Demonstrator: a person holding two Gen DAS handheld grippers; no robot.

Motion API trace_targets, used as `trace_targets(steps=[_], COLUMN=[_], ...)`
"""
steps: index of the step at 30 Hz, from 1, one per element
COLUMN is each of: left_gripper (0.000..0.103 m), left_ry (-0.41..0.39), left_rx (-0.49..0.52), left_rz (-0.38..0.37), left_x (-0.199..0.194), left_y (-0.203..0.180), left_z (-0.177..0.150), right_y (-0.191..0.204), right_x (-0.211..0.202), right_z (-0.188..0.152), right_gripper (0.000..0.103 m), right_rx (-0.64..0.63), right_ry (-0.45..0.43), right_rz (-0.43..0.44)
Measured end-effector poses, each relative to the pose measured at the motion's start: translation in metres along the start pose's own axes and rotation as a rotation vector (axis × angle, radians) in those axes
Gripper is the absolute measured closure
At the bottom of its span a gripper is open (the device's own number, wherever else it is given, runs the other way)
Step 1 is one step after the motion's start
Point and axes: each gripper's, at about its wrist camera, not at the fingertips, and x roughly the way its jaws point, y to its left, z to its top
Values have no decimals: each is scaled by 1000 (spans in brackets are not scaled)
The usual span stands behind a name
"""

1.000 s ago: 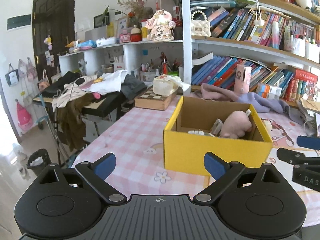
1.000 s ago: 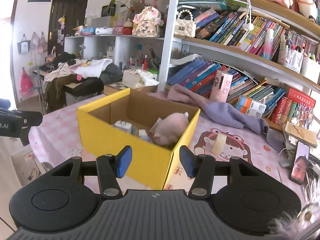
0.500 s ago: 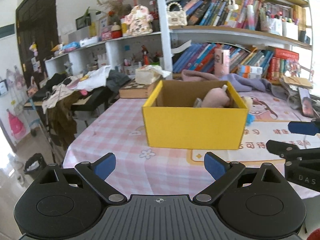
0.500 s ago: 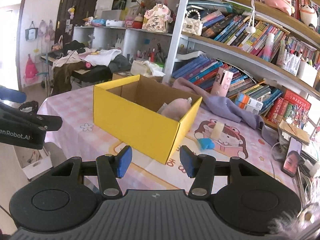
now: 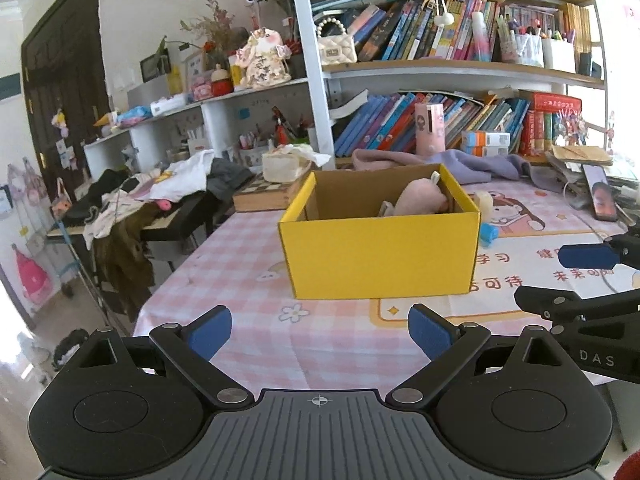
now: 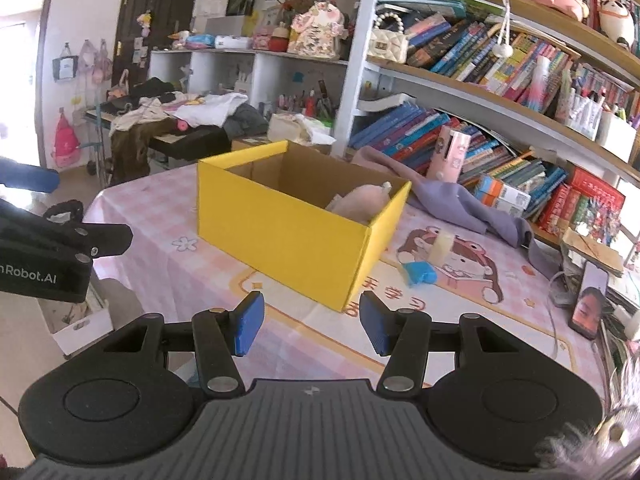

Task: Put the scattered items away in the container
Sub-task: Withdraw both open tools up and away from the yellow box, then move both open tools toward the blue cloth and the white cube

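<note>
Both tongs, left tongs (image 5: 320,332) and right tongs (image 6: 311,322), hovering spread and empty; likely needing gentle pinching across small, light blue item (image 6: 418,273) beside yellow box (image 6: 288,236).

From my left claw's view, the near wall of the box (image 5: 380,254) hides its floor; only the top of the pink plush (image 5: 420,200) and a scrap of some pale item beside it show. What that item is I cannot tell. The blue piece (image 5: 489,234) right of the box is half hidden by its corner. My right claw (image 5: 584,276) is cut off by the right edge. Book titles too small to read.
</note>
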Motion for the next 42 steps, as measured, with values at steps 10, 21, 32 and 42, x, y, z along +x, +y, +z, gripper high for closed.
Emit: trace_targets(steps=[10,21,32,42], left_gripper=[6,6,6,6], left_ry=[14,6,95,102], left_rx=[-19,-17,35,138], left_rz=[-16,-31,-71,-232], left_x=[5,6,16,24], left_y=[-1,-9,-19,-57], left_z=[0,7,3,3], right_y=[2,-8,-6,-27], right_x=[5,-1,7,0], right_z=[3,3,-4,-21], right_gripper=[52,52,49,37], right_rx=[-20,-4,-42,5], right_ry=[1,-20,69,135], right_rz=[32,10,43,-80])
